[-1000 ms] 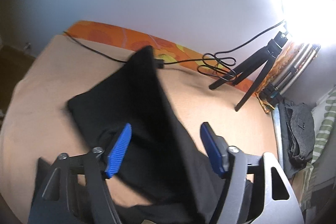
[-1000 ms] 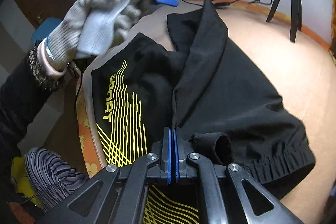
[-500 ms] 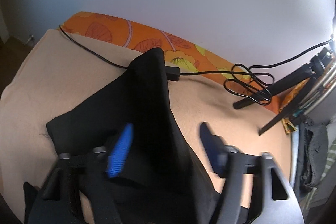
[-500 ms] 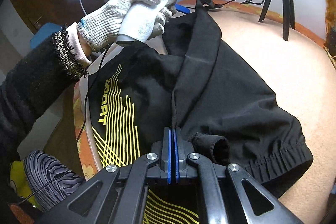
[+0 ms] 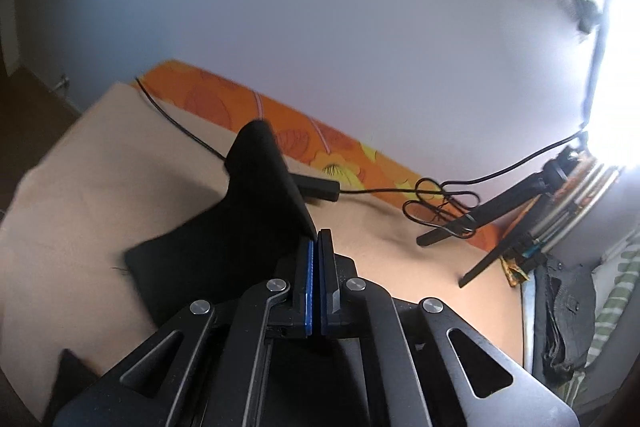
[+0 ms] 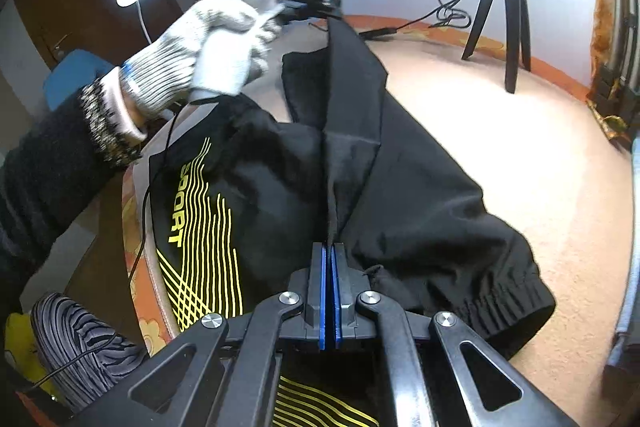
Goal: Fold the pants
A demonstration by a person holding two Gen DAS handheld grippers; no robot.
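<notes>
**Both grippers clamped on a raised edge of the black pants**

In the right wrist view, a striped shoe (image 6: 76, 343) shows at the near left, off the edge of the surface. Above it a gloved left hand (image 6: 208, 51) holds the left gripper (image 6: 320, 9) at the far end of a lifted fabric ridge. The black pants (image 6: 420, 211) lie spread on a beige sheet (image 6: 540, 155), with a yellow line print (image 6: 200, 235) and the word SPORT on the left part near the surface's edge. The elastic cuff (image 6: 508, 303) rests at the near right. The right gripper (image 6: 329, 255) has its blue pads pressed together on the near end of the same ridge, so the fabric runs taut between the two grippers, raised above the rest of the garment. A black tripod (image 6: 504, 7) stands on the sheet at the far right, with a coiled cable (image 6: 452, 13) just to its left.

In the left wrist view, the pants (image 5: 224, 239) lie left of centre on the sheet (image 5: 72, 187), a fold rising to the left gripper (image 5: 316, 247), whose pads are closed on the cloth. An orange patterned cover (image 5: 304, 135) borders the far side, and a tripod (image 5: 500, 211) stands at the right.
</notes>
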